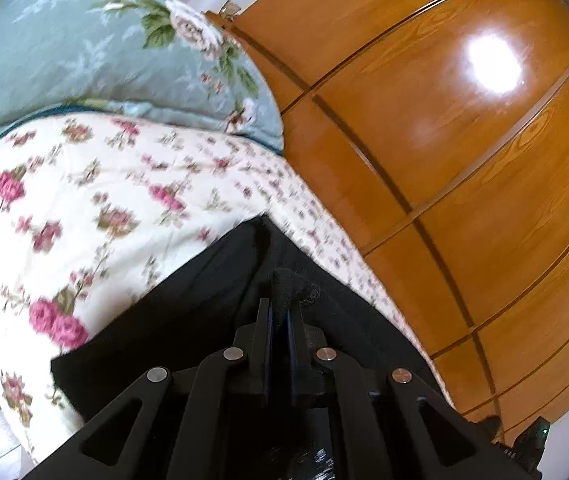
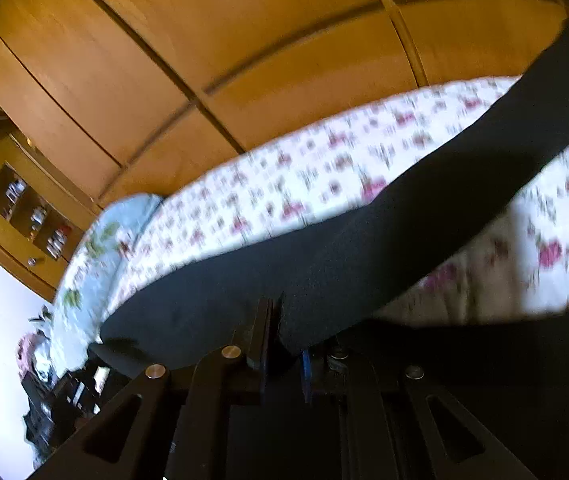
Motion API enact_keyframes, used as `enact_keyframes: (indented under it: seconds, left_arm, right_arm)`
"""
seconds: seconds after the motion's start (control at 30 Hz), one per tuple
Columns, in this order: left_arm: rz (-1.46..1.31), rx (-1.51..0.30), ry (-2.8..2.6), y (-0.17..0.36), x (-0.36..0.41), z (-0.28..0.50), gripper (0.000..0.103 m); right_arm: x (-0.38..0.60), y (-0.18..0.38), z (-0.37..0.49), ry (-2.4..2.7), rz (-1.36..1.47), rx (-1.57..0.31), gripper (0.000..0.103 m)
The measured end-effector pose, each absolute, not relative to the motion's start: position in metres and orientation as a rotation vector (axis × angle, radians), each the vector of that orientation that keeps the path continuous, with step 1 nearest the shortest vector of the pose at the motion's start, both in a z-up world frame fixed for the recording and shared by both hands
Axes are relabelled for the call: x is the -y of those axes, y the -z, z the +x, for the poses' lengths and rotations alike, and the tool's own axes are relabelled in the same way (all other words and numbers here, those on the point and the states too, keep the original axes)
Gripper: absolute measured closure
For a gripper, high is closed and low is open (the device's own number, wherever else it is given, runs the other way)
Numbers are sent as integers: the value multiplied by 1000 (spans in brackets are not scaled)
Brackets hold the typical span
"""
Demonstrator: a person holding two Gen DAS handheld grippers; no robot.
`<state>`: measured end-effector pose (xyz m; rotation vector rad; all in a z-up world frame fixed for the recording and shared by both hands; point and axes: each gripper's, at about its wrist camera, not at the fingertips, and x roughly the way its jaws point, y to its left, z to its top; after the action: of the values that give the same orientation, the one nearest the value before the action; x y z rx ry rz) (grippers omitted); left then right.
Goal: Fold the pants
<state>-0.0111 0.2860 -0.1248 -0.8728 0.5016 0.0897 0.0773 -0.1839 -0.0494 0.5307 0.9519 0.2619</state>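
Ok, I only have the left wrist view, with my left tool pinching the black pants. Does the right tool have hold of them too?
Observer: Yes, the right tool is shut on a fold of the black pants.
Operator: How does the cloth lie from there?
Observer: It runs as one long dark band to the upper right edge of that view, across the floral bedspread.
Operator: Anything by the bed that I can't see?
Observer: A heap of dark clutter sits past the blue-green pillow, at the lower left of the right wrist view.
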Motion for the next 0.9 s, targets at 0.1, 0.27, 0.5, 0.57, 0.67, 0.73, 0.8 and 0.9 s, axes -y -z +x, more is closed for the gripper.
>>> enact_keyframes:
  seconds: [0.1, 0.27, 0.5, 0.57, 0.67, 0.73, 0.8, 0.9]
  left_arm:
    - [-892, -494, -93, 133, -288, -19, 88]
    - [-941, -477, -73, 134, -290, -35, 72]
    - [-1035, -462, -30, 137, -285, -57, 57]
    - [-1052, -444, -20, 137, -282, -61, 56]
    - [-1055, -441, 22, 132, -273, -59, 52]
    - [-1051, -442, 60, 129, -266, -55, 44]
    - [-1057, -443, 84, 126, -260, -48, 40]
    - [-1046, -447, 74, 120, -258, -32, 39]
  right_arm:
    - [183, 74, 68, -253, 570, -982, 91]
    - [184, 102, 56, -242, 645, -953, 91]
    - [189, 108, 51, -272, 662, -912, 94]
    - [190, 109, 50, -280, 673, -904, 94]
    - [187, 107, 52, -281, 663, -895, 94]
    - [187, 106, 51, -283, 664, -891, 94]
    - [187, 106, 51, -285, 668, -888, 94]
    - [189, 105, 53, -294, 683, -898, 94]
